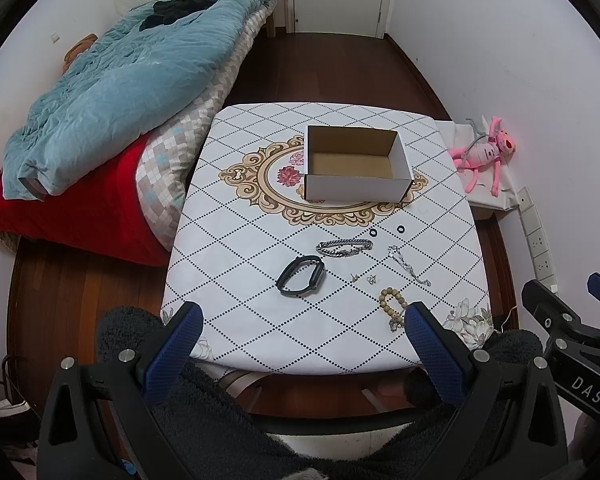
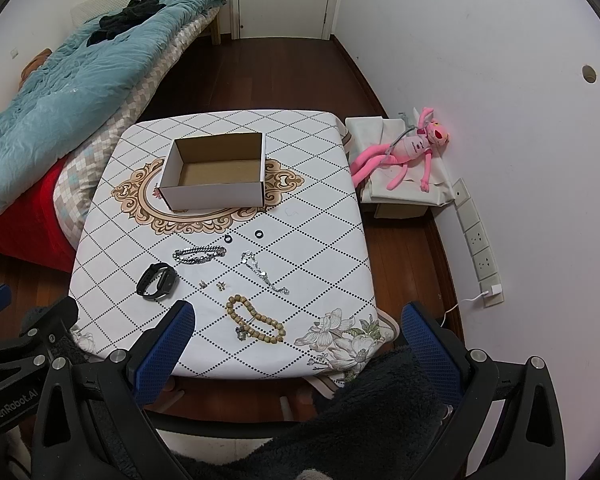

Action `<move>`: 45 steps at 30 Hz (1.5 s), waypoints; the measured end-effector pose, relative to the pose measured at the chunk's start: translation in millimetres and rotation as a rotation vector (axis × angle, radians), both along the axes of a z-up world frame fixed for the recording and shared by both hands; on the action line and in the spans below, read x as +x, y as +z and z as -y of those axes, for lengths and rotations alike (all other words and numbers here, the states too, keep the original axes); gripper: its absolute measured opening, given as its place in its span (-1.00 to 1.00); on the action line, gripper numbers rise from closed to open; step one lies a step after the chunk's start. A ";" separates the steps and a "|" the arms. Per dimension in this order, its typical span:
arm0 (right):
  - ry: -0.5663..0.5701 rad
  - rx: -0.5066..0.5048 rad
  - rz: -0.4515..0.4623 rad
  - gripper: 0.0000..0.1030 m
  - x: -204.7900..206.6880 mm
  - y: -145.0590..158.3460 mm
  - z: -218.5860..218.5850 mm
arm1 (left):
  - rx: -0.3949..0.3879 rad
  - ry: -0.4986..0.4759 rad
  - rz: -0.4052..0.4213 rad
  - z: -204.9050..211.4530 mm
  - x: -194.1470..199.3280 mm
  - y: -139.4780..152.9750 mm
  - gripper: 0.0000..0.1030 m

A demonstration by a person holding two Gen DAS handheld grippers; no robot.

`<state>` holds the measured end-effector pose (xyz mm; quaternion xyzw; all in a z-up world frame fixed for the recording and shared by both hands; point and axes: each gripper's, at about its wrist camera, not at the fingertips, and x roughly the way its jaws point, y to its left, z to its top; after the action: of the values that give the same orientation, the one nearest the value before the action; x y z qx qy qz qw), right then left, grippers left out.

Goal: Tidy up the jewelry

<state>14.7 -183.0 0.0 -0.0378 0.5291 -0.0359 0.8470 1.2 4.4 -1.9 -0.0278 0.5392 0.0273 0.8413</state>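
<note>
Both my left gripper [image 1: 302, 320] and right gripper [image 2: 296, 322] hang spread and empty at the table's near edge. Status: white cardboard box [image 2: 216, 172] holds nothing; black smart band [image 2: 157, 275], silver chain bracelet [image 2: 199, 255] and wooden bead bracelet [image 2: 256, 318] remain on the checked tablecloth [image 2: 320, 248]. All sorting remains.

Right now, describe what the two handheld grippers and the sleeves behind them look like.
Both the left gripper and right gripper have black frames with silver bolts and blue, dot-textured fingers. White lettering reads DAS on one body and GenRobot.AI on the other. Fuzzy dark grey sleeves sit behind them. No cables show on the grippers.
</note>
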 end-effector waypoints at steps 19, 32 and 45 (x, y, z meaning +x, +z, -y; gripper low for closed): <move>-0.033 0.021 -0.034 1.00 29.3 -30.6 4.4 | 0.112 0.038 0.026 -9.6 28.9 -39.9 1.00; 0.016 0.025 -0.338 0.39 68.8 -204.2 -4.7 | 0.163 0.036 -0.177 -15.0 67.1 -155.1 0.98; 0.043 0.066 -0.404 -0.36 79.5 -253.0 -23.1 | 0.045 0.075 -0.259 -36.1 77.8 -195.7 0.59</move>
<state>94.2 -159.9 -253.0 -0.0279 0.6881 0.0080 0.7251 79.0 40.5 -197.7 -0.0250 0.6412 0.0741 0.7634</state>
